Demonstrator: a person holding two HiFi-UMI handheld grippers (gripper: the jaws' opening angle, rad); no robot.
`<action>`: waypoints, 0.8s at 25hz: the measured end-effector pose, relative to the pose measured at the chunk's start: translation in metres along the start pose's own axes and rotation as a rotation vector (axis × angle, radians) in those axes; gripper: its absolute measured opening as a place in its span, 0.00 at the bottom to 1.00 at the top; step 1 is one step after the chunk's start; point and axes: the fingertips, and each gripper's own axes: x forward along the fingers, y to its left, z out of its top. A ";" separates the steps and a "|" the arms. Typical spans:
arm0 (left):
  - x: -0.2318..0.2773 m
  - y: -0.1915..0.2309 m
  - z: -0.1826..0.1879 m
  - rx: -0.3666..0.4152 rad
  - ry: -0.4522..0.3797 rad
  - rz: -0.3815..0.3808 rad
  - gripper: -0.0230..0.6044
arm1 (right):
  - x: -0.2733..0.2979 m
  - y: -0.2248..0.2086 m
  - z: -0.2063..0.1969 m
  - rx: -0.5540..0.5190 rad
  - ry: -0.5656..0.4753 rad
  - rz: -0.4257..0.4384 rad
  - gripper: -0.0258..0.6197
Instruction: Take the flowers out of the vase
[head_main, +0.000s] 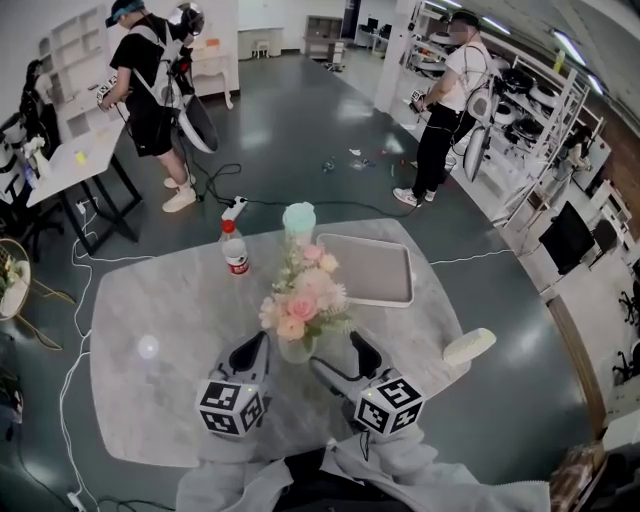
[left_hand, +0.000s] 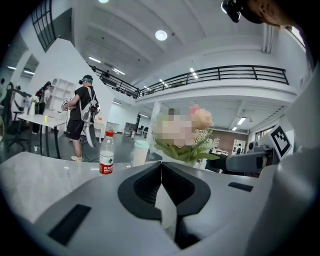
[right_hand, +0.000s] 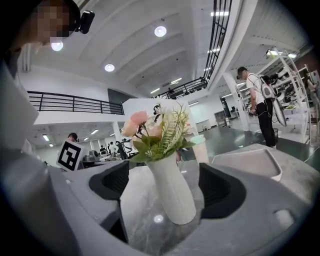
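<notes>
A white vase (head_main: 297, 350) holding pink and peach flowers (head_main: 303, 296) with green fern stands upright near the front of the marble table (head_main: 150, 300). My right gripper (head_main: 343, 360) is just right of the vase and stands open. In the right gripper view the vase (right_hand: 172, 192) sits in the gap ahead of its gripper (right_hand: 165, 181), with neither jaw touching it, and the flowers (right_hand: 155, 131) rise above. My left gripper (head_main: 252, 352) is just left of the vase, shut and empty. In the left gripper view the flowers (left_hand: 186, 131) lie ahead and to the right of that gripper (left_hand: 161, 165).
Behind the vase stand a water bottle (head_main: 234, 250), a mint-lidded cup (head_main: 299, 220) and a grey tray (head_main: 367, 268). A white oblong thing (head_main: 469, 346) lies at the table's right edge. Two people stand on the floor beyond, and cables run there.
</notes>
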 end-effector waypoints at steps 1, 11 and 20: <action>0.002 0.001 0.002 0.000 -0.003 0.001 0.04 | 0.004 0.000 0.001 -0.001 0.001 0.008 0.73; 0.022 0.021 0.007 -0.007 -0.008 0.019 0.04 | 0.038 0.003 0.004 -0.067 0.012 0.057 0.76; 0.043 0.026 0.021 0.014 -0.034 0.011 0.04 | 0.052 0.011 0.015 -0.122 -0.020 0.117 0.76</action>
